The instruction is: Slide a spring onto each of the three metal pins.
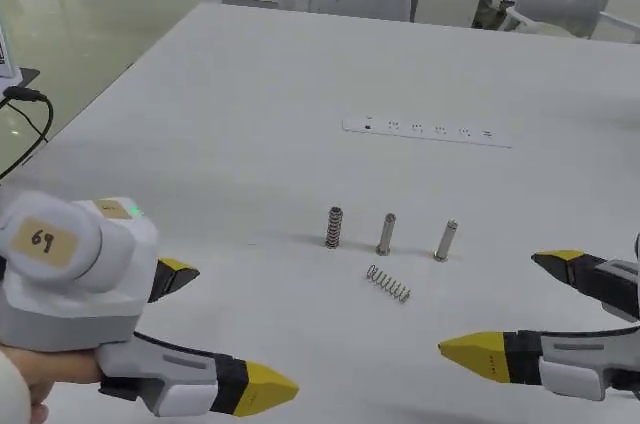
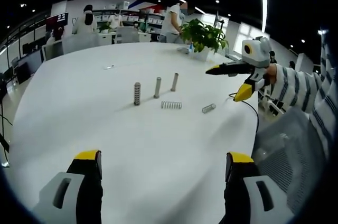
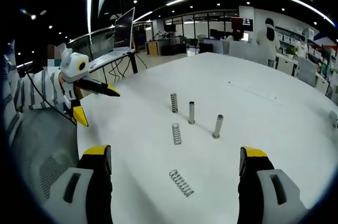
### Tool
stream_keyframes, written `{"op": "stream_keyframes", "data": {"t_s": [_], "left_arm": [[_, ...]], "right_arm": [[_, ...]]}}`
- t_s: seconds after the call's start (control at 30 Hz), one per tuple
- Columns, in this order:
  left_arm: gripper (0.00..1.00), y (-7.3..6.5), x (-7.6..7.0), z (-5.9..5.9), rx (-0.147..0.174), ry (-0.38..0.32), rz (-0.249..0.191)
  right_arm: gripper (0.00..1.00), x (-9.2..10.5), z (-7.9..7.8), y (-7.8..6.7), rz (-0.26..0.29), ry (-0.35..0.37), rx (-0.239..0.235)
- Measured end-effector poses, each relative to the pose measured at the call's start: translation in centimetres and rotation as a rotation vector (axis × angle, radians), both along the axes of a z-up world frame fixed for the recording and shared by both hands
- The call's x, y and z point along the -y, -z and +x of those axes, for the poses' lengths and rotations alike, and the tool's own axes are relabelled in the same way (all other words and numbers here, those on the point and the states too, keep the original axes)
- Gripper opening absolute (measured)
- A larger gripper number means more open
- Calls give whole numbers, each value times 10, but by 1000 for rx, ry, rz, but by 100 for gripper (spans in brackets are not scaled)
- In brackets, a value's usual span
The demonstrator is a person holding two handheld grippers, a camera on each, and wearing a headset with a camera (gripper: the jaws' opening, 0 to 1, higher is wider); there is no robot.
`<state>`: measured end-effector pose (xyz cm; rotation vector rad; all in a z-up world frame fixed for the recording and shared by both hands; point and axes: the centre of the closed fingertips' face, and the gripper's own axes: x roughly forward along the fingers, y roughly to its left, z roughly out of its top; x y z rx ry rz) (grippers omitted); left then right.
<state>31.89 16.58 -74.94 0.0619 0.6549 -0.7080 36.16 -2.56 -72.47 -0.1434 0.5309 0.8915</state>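
Spring number one point(image 1: 334, 229) sits upright around the left pin point(image 1: 335, 210), covering almost all of its length, on the white table point(image 1: 250, 124). The middle pin point(image 1: 386, 234) and the right pin point(image 1: 446, 240) stand in the same row beside it, both bare, each a little apart from its neighbour. A loose spring point(image 1: 388, 283) lies flat on the table just in front of the middle pin and does not touch any pin. In the right gripper view a second loose spring point(image 3: 181, 182) lies also flat, nearer to that gripper and well apart from the pins. The left gripper point(image 1: 225, 334) hovers at the lower left of the head view. Its two yellow-tipped jaws are spread wide and there is nothing between them. The right gripper point(image 1: 510, 306) is at the lower right. Its jaws are also spread wide and hold nothing. Both grippers point toward the row of pins but are well apart from it, and neither touches a spring. Farther back on the table lies a long white power strip point(image 1: 428, 130). In the left gripper view a green plant point(image 2: 203, 34) stands near the far edge of the table.
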Motion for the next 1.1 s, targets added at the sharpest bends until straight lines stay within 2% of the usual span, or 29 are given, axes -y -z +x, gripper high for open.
{"op": "stream_keyframes", "data": {"t_s": [0.1, 0.4, 0.63, 0.7, 0.77, 0.97, 1.1], "left_arm": [[94, 0, -2, 0, 2, 0, 3], [93, 4, -1, -3, -14, 17, 21], [90, 1, 0, 1, -3, 27, 29], [90, 3, 0, 2, -12, 31, 40], [89, 4, 1, 5, -7, 48, 67], [86, 1, 11, 12, 5, 107, 98], [85, 1, 19, 21, 14, 160, 141]], "right_arm": [[100, 5, -2, 3, 2, 17, 7], [100, 14, -10, 15, -8, 34, -30], [100, 16, -11, 17, -8, 43, -37], [100, 16, -13, 17, -13, 40, -42], [100, 15, -16, 18, -17, 30, -49], [100, 14, -17, 17, -25, 22, -47], [100, 14, -14, 15, -13, 33, -42]]}}
